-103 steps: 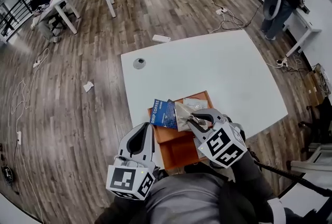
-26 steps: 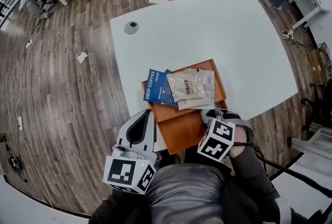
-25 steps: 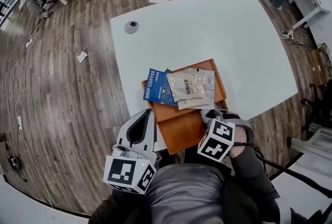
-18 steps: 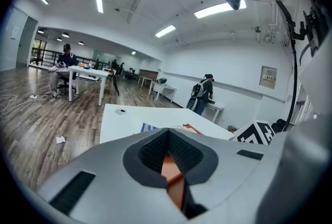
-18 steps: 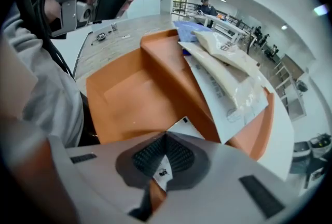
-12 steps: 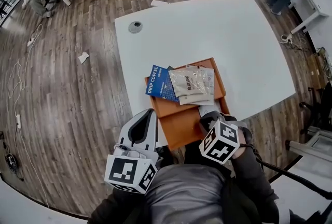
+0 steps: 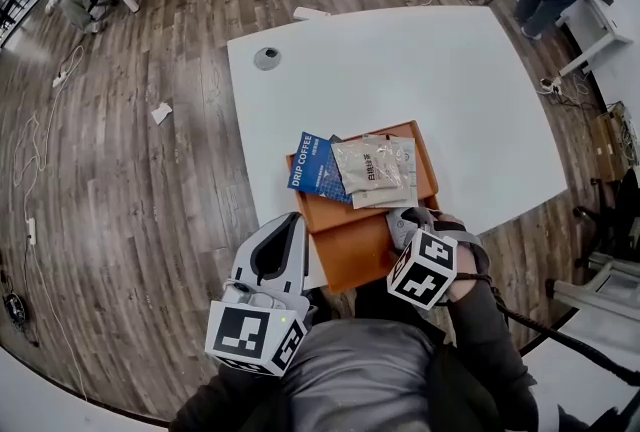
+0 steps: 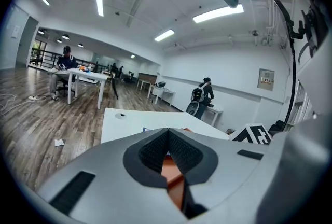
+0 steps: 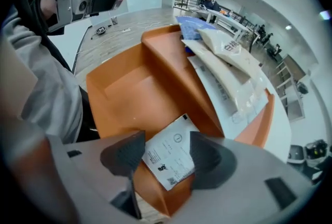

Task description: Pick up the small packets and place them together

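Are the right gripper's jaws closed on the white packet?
No, the jaws of the right gripper have just been opening and stand apart, with the white packet lying loose between them in the orange tray.

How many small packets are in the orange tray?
4: blue packet, beige packet and clear packet piled at the tray's far end; white packet between the right gripper's just-opened jaws. More may be hidden.

Right gripper (image 9: 167, 158): jaws apart, just opened. A small white packet (image 9: 174, 146) lies between them on the orange tray (image 9: 129, 88). Raised tier: beige packet (image 9: 228, 49) stacked over blue packet (image 9: 193, 26).
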`<state>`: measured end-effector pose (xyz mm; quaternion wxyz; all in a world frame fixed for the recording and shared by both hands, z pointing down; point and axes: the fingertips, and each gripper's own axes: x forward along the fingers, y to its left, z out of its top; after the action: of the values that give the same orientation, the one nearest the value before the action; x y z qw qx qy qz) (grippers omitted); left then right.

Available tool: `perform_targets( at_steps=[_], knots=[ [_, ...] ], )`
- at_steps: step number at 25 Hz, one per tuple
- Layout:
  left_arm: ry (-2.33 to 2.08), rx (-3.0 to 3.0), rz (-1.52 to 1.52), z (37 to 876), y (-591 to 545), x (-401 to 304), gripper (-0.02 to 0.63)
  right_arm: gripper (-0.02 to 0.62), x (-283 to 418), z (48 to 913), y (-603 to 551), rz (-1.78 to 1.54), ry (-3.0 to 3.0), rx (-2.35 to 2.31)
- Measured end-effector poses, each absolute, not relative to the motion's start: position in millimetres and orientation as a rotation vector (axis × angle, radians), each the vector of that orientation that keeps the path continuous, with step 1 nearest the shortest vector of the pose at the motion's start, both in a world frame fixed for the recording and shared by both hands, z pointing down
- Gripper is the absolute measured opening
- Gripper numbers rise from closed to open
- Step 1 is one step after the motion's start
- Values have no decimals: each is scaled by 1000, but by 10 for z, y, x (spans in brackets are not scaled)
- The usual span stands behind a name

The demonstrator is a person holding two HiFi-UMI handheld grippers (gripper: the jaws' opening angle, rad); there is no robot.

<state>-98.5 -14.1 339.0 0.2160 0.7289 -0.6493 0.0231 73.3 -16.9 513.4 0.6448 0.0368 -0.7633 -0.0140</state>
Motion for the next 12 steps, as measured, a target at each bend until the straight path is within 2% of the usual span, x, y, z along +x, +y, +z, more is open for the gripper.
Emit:
perform_targets(
  at_steps=[5,8,11,12],
  knots=[
    [-1814,2015,41,3343,-211,-1101,2,255,784,5235,-209,22,-1674,70],
    [-1812,2012,34,3347,-254,-1137,2,232,772,5229,-200,46,-1679,49],
    [-1801,2011,35,3374,-273,-1136,2,158,745,5226,-181,27,-1687,35],
    [-1798,2010,36,3385,-273,-1136,2,78,736,5227,-182,16,-1690,37]
  ],
)
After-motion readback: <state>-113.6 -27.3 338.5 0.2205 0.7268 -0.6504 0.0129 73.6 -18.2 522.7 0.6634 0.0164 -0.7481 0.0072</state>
